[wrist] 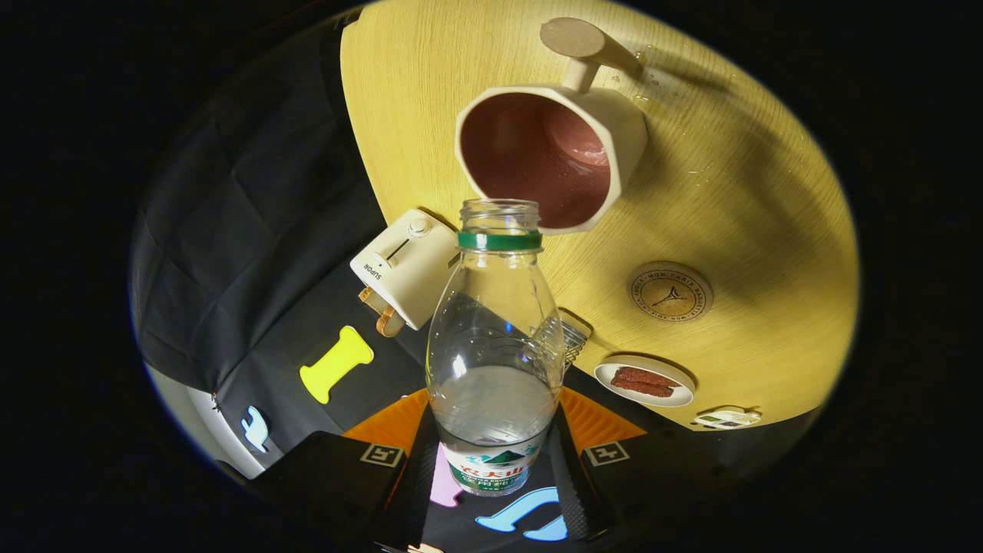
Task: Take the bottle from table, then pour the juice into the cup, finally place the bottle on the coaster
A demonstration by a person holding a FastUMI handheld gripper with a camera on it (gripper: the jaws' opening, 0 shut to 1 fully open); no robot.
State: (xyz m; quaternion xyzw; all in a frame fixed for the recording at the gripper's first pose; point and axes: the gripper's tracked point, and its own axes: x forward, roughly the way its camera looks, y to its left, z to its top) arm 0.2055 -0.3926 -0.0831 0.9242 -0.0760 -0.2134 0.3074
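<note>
Clear plastic bottle (495, 338) is squeezed between both fingers of the gripper (495, 461), its open top near the cup (553, 153) on the table (752, 230), so juice can go in.

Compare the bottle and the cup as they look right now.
The bottle is clear plastic, held between the gripper fingers; the cup is opaque cream with a reddish inside, standing on the table just beyond the bottle's mouth. The bottle is narrow-necked with a green ring; the cup is wide-mouthed with a handle. Both are uncapped and open.
</note>
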